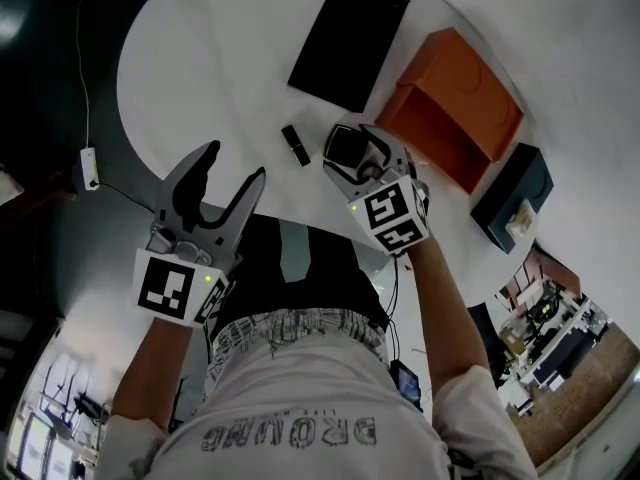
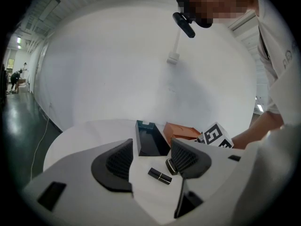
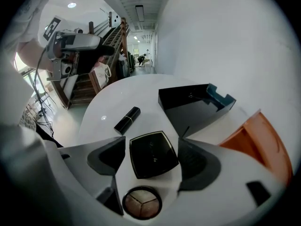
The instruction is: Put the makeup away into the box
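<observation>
Standing by the round white table (image 1: 200,68), I saw the person bent over it with a gripper in each hand. The biggest thing on it was a flat black tray (image 3: 193,105), which lay ahead of the right gripper (image 3: 153,149) and a little to that tool's right. It was straight ahead of the left gripper (image 2: 151,157), past its jaws. An orange box (image 3: 258,140) stood off to the right gripper's right side, close by the tray. A dark teal box (image 1: 512,193) sat further out on that same side, beyond the orange one.

The right gripper pointed steeply down at the tabletop with its jaws spread wide. A square black compact (image 3: 153,154) lay flat on the table between them. The pads stood just beside its two edges, with a thin strip of table showing on either side, so they were not clamped on it. Nearer that tool's body, behind the compact, lay a small round eyeshadow pan (image 3: 142,202) with three shades.

The left gripper was held nearly level, well to the left of the other tool. Its jaws were wide apart with nothing between them.

A black lipstick (image 3: 127,120) lay on its side on the table, ahead and to the left of the right gripper's jaws. From the left gripper it was just ahead, seen through the gap of the jaws.
</observation>
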`<state>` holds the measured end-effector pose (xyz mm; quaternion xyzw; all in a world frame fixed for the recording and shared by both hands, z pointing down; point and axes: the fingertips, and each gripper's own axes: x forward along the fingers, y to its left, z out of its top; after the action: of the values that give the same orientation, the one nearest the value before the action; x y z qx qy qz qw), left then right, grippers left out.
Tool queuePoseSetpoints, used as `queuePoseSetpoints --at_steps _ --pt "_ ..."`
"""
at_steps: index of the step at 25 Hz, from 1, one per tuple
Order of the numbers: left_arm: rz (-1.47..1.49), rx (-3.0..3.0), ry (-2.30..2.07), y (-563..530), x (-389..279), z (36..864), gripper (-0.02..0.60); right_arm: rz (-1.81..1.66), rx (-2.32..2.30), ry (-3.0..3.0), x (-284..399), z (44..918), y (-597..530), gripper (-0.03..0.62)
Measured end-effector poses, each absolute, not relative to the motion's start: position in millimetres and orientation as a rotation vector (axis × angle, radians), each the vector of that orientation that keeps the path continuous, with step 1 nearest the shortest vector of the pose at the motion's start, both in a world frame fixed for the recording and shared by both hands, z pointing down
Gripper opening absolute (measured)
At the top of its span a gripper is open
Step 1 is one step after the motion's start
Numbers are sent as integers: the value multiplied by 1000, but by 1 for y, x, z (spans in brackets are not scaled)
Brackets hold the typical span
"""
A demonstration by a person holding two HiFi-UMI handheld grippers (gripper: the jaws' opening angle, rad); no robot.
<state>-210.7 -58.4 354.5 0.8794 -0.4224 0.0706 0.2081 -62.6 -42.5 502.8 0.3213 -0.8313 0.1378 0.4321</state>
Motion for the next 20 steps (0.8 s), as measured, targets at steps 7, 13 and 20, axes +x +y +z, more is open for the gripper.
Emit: queuePoseSetpoints --at_steps 7,13,20 --pt "195 2431 -1195 -59 -218 361 268 361 762 -2034 -59 518 -43 362" --pt "197 2429 -1187 -58 -218 363 268 380 742 -2022 -59 520 -44 360" --pt "196 2442 -1179 -59 -214 358 268 390 702 -1990 -59 521 -43 354"
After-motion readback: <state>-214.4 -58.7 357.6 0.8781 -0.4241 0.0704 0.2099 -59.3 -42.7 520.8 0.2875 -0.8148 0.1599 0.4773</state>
